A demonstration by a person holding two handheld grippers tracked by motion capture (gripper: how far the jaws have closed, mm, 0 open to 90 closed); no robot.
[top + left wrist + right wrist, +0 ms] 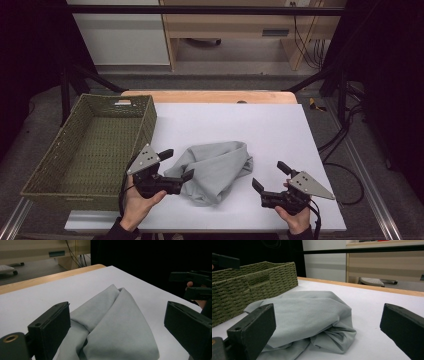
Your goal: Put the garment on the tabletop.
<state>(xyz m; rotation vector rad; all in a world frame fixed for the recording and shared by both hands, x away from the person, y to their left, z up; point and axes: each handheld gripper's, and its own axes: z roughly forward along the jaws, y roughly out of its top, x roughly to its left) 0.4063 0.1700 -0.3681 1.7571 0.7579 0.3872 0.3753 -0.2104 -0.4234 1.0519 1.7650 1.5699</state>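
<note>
A crumpled grey cloth (216, 170) lies on the white table (240, 125), a little toward the near side. My left gripper (176, 164) is open at the cloth's left edge, its jaws spread on either side of the fabric (115, 322) without closing on it. My right gripper (269, 176) is open too, a short way to the right of the cloth (309, 315) and apart from it, pointing at it. Each is held by a hand near the table's front edge.
A green woven basket (90, 145) stands at the left of the table, its wall close to the left gripper; its side (249, 287) rises behind the cloth. The far half of the white table and the strip right of the cloth are bare.
</note>
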